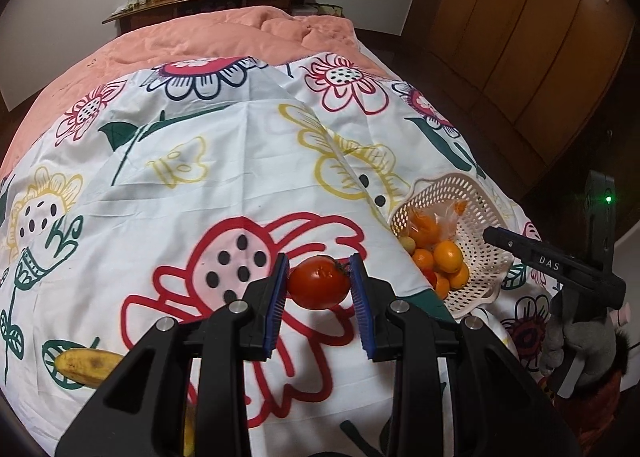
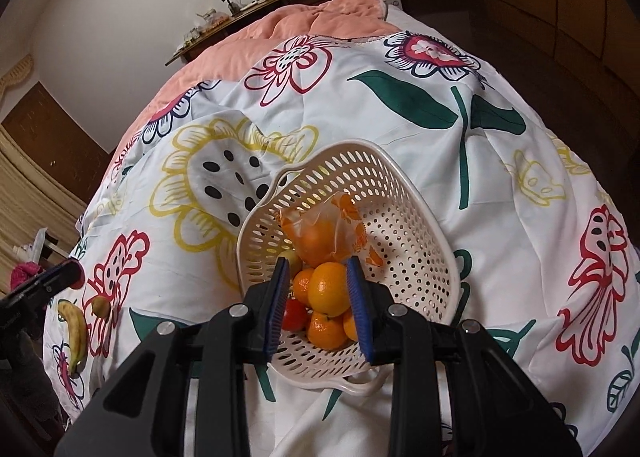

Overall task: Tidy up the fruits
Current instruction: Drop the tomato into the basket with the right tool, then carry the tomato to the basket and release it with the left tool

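Round red tomato [image 1: 319, 282], pinched by left tool [image 1: 319, 289], awaits carrying to white perforated plastic basket [image 1: 486, 257]; right tool [image 2: 321, 297] pinches round orange [image 2: 329, 289], seemingly over the basket.

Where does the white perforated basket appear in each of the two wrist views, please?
Left wrist: white basket at the right, tilted, beyond the right gripper.
Right wrist: basket at centre, just behind the gripper's fingertips.
Shared landmark: the oranges piled inside it.
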